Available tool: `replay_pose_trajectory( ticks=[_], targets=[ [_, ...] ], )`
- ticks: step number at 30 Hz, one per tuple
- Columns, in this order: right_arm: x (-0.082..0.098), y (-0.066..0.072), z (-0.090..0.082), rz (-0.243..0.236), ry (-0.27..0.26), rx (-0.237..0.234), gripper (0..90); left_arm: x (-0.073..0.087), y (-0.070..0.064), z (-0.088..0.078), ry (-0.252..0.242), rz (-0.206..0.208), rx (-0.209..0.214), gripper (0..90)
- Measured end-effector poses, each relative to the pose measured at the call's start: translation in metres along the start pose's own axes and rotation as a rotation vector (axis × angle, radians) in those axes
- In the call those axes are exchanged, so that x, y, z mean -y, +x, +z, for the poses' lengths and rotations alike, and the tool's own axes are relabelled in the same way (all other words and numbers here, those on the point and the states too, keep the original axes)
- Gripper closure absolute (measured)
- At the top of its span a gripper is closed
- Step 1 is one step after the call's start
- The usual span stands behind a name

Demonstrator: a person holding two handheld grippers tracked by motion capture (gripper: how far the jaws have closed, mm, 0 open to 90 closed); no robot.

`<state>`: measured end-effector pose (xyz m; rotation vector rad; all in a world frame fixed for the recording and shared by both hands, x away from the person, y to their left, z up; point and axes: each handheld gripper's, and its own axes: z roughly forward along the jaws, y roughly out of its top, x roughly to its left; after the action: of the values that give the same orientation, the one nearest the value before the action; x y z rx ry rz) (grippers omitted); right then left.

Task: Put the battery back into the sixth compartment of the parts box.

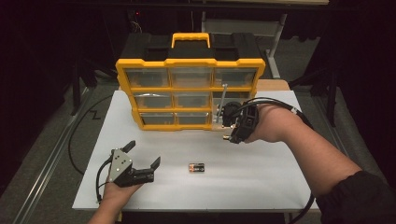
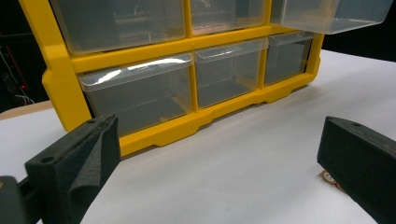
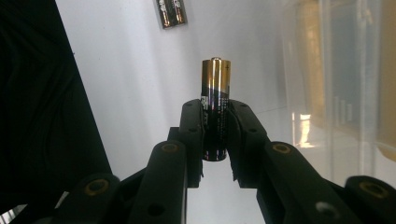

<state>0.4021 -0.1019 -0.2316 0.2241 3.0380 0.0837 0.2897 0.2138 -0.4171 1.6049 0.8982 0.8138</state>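
My right gripper (image 3: 215,114) is shut on a black and gold battery (image 3: 215,93), which stands up between its jaws. In the high view the right gripper (image 1: 231,133) hangs above the table beside a clear drawer (image 1: 218,111) pulled out of the right column of the yellow organizer (image 1: 190,62). Two more batteries (image 1: 196,167) lie side by side on the white table (image 1: 261,177), and the two batteries (image 3: 171,12) also show beyond the held one. My left gripper (image 1: 141,157) rests open at the front left with nothing between its jaws.
The organizer (image 2: 140,51) has three rows of clear drawers, a black top and a yellow handle (image 1: 190,38). From the left gripper (image 2: 219,158), the pulled-out drawer (image 2: 331,16) juts forward at the upper right. Cables trail off both grippers.
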Motion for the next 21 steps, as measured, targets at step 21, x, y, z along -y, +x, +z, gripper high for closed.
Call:
replay_pose_trajectory(
  ticks=[21],
  targets=[
    [-0.015,-0.018,-0.031,0.021,-0.003,0.031,79.0,0.000,0.000,0.000,-0.002,-0.002,0.005,0.5]
  ],
)
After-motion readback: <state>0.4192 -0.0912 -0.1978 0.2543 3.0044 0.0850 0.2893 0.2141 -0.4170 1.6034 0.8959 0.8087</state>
